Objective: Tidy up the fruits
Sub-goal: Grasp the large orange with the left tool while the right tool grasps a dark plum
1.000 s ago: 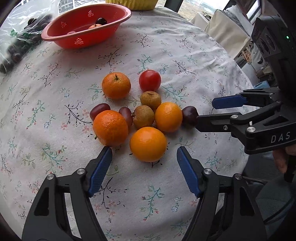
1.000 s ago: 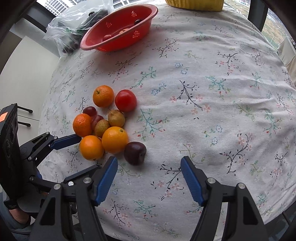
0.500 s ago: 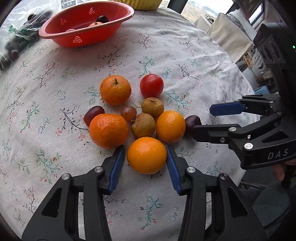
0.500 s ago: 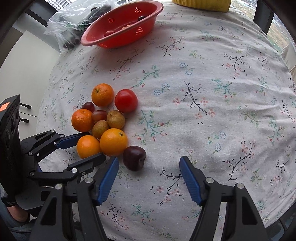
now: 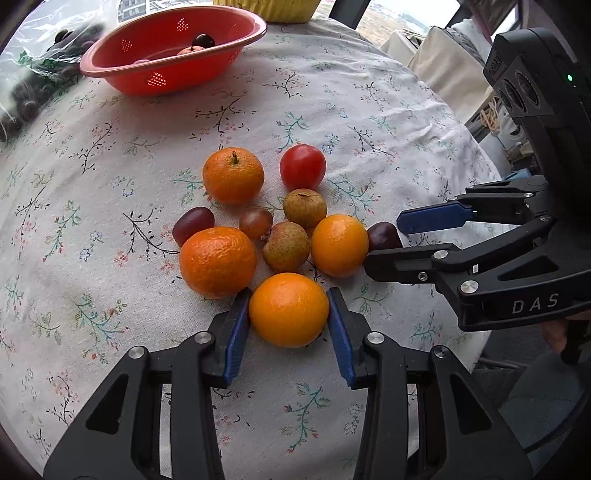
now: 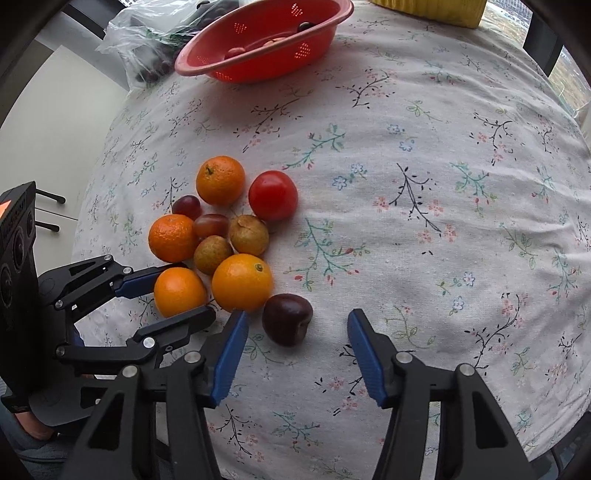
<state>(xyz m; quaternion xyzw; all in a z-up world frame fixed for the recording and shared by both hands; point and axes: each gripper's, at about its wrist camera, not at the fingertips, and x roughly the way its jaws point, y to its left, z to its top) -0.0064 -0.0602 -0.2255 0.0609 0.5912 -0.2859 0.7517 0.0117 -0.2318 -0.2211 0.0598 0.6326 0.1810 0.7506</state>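
Observation:
A cluster of fruit lies on the flowered tablecloth: several oranges, a red tomato (image 5: pixel 303 167), two brownish fruits, grapes and a dark plum (image 6: pixel 287 319). My left gripper (image 5: pixel 289 314) is shut on the nearest orange (image 5: pixel 289 309), which rests on the cloth; it also shows in the right wrist view (image 6: pixel 180 291). My right gripper (image 6: pixel 295 354) is open, its fingers on either side of the dark plum, not touching it. A red colander (image 5: pixel 173 55) with a few fruits in it stands at the far side.
A clear plastic bag (image 5: pixel 33 70) with dark fruit lies at the far left beside the colander. A yellow container (image 6: pixel 428 11) stands at the far edge. The round table's edge (image 5: pixel 480 155) drops off on the right.
My left gripper moved forward and closed its fingers onto the nearest orange. My right gripper moved closer to the dark plum and stayed open.

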